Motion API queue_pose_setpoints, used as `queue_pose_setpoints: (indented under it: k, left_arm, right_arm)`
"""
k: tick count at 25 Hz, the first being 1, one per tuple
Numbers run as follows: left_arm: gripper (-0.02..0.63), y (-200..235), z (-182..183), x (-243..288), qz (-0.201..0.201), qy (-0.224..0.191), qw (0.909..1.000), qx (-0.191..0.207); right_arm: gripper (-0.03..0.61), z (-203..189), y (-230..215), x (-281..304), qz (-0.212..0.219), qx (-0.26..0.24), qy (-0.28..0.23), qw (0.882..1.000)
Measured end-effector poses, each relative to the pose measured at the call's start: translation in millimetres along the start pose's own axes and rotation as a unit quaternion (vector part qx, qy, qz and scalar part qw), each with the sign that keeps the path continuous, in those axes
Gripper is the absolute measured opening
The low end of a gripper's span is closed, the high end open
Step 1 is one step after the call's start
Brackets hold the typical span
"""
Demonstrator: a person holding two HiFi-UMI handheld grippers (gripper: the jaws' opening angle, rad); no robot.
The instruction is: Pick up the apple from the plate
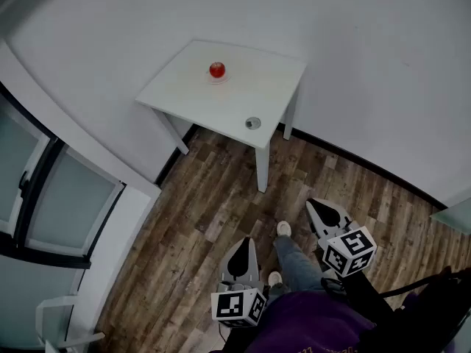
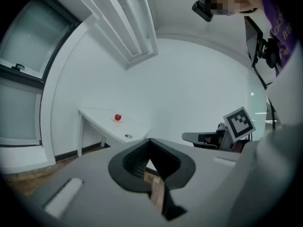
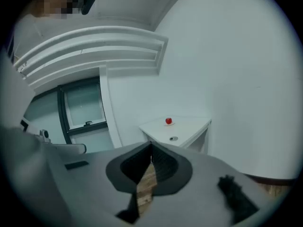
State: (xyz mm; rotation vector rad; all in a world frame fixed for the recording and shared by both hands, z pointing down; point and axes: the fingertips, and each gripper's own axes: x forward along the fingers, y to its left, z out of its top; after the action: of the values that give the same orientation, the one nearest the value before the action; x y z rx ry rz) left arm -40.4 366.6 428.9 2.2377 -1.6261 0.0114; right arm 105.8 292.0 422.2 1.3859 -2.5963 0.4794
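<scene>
Left hand-held gripper (image 1: pixel 246 245) and right hand-held gripper (image 1: pixel 315 206) both pinched closed, empty, well away from the apple (image 1: pixel 217 70) on the bench (image 1: pixel 250 87).

Red apple (image 1: pixel 217 70) upright on small plate (image 1: pixel 217 79)

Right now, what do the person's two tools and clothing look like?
The left tool and right tool are matching grey wedge-shaped bodies with dark teardrop-shaped recesses, each carrying a white cube with black square markers. The person wears a purple top, blue jeans and white shoes.
</scene>
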Motion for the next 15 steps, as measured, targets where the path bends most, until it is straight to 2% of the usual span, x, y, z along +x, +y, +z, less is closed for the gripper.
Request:
queue_pose_setpoints:
  k: [6,11,15]
  left_arm:
    - [0.006,12,15,48,0.005,-0.01,0.9999,-0.001]
    - [0.006,15,40,97,0.01,-0.02,0.9988,0.044]
    - [0.006,16,52,136,-0.01,-0.019,0.9995,0.022]
  right_arm:
    - [0.011,21,-30,42,0.006,-0.002,-0.007,1.0]
    - [0.011,43,-56,85,0.022,-0.002,-0.008,1.0]
    - [0.011,55,-75,118,0.039,-0.004,0.001,0.999]
